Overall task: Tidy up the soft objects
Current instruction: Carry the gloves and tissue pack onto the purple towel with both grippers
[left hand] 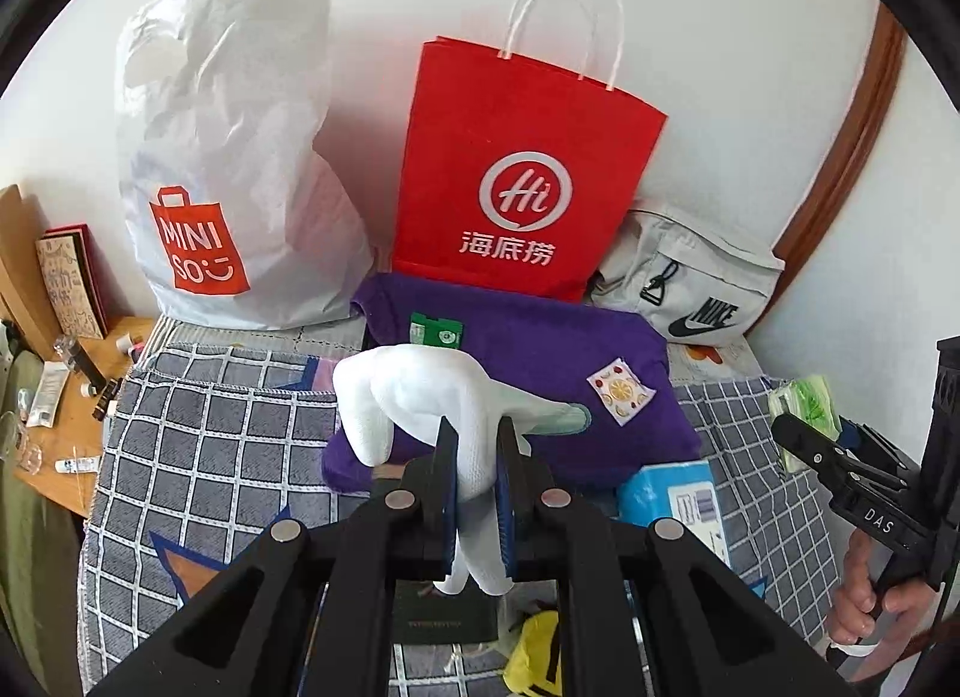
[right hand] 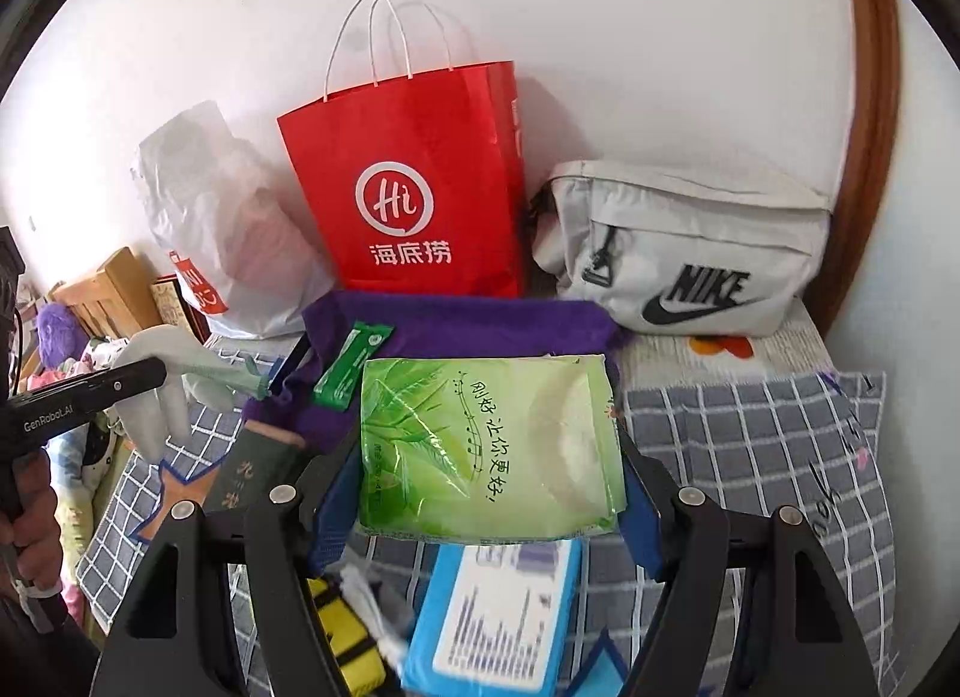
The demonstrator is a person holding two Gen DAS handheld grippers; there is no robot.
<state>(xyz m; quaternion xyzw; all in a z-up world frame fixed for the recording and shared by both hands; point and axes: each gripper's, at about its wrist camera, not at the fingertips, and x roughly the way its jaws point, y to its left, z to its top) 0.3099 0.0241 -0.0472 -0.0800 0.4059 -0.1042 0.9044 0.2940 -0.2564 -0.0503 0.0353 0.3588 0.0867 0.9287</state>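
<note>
The left gripper (left hand: 477,493) is clamped narrow on a white knitted glove (left hand: 414,397), whose fingers droop over the near edge of a purple cloth (left hand: 540,349). The right gripper (right hand: 489,493) stands wide with its blue pads against the sides of a green plastic tissue pack (right hand: 486,445), lifted above a blue tissue pack (right hand: 504,619) on the grey checked blanket (right hand: 750,439). Far behind the purple cloth, against the white wall, stand a white plastic Miniso bag (left hand: 228,175) at left, a red paper carrier bag (left hand: 516,169) in the middle and a pale grey Nike waist bag (right hand: 684,253) at right.
</note>
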